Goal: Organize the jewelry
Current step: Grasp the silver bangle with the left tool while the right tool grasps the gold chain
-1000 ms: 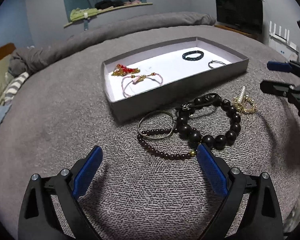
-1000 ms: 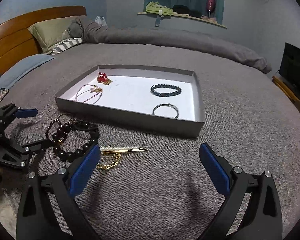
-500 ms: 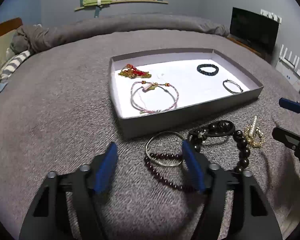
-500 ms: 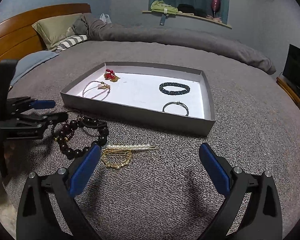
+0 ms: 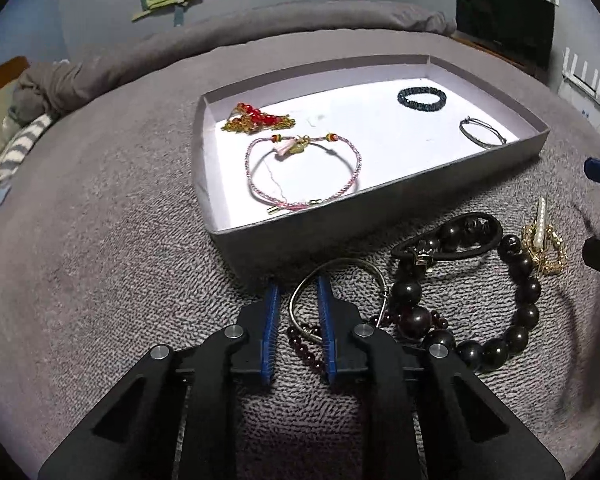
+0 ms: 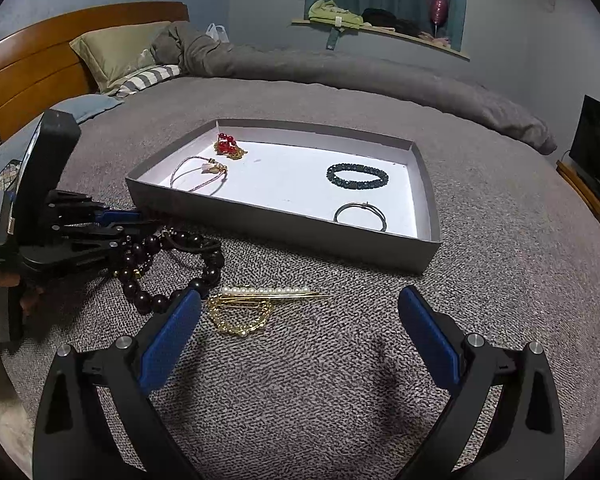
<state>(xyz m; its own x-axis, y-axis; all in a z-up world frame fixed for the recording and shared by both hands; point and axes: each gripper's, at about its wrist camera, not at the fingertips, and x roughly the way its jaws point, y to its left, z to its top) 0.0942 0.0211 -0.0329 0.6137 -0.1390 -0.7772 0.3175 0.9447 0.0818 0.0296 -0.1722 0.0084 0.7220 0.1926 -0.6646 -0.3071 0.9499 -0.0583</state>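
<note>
- Fingers of our left gripper [image 5: 296, 300] tilt steeply down at the grey blanket [image 5: 100, 280]; their blue pads have just been closing, with the thin silver wire bangle [image 5: 336, 296] crossing the narrow gap, though we cannot tell if they pinch it.
- Our right gripper [image 6: 300, 320] hovers with fingers spread wide, empty, above the gold pearl hairpin [image 6: 272, 293].
- We see the shallow grey cardboard tray [image 5: 380, 208] just beyond the bangle.
</note>
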